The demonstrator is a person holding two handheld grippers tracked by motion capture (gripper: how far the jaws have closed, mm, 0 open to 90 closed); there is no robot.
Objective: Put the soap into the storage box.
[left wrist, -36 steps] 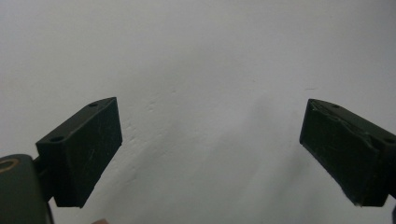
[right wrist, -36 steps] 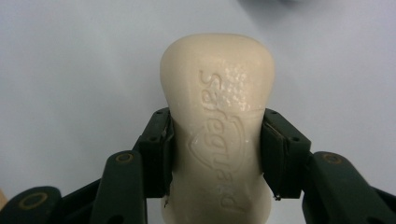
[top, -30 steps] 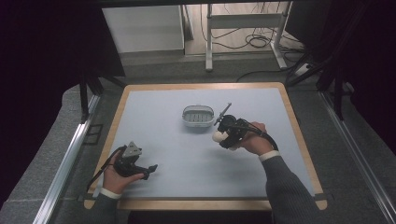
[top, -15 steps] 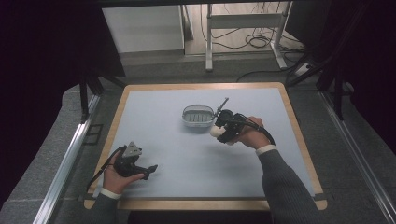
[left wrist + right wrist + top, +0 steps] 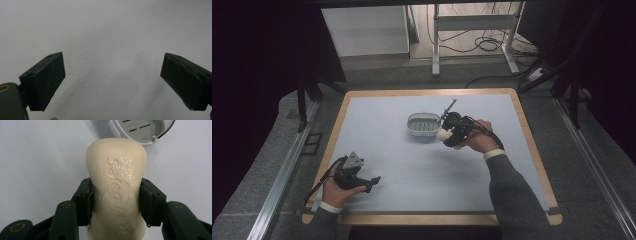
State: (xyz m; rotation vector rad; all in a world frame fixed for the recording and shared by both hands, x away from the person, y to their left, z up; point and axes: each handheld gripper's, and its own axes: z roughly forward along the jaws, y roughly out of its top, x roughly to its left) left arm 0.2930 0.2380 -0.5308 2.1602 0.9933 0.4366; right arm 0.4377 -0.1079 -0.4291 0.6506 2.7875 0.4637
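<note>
Soap dish [image 5: 423, 125]: on table [image 5: 377, 115], behind centre.
Soap bar [image 5: 443, 134]: between right gripper [image 5: 447, 135] pads, just right of dish.
Left gripper [image 5: 371, 181]: near front-left corner, well apart.

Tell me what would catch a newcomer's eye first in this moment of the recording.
First the cream bar of soap, clamped at its waist in the right claw, its embossed lettering facing the camera. In the high view that claw holds the bar right beside the small white soap dish near the middle of the pale blue table. The left claw rests near the table's front left corner, jaws wide apart and empty.
</note>
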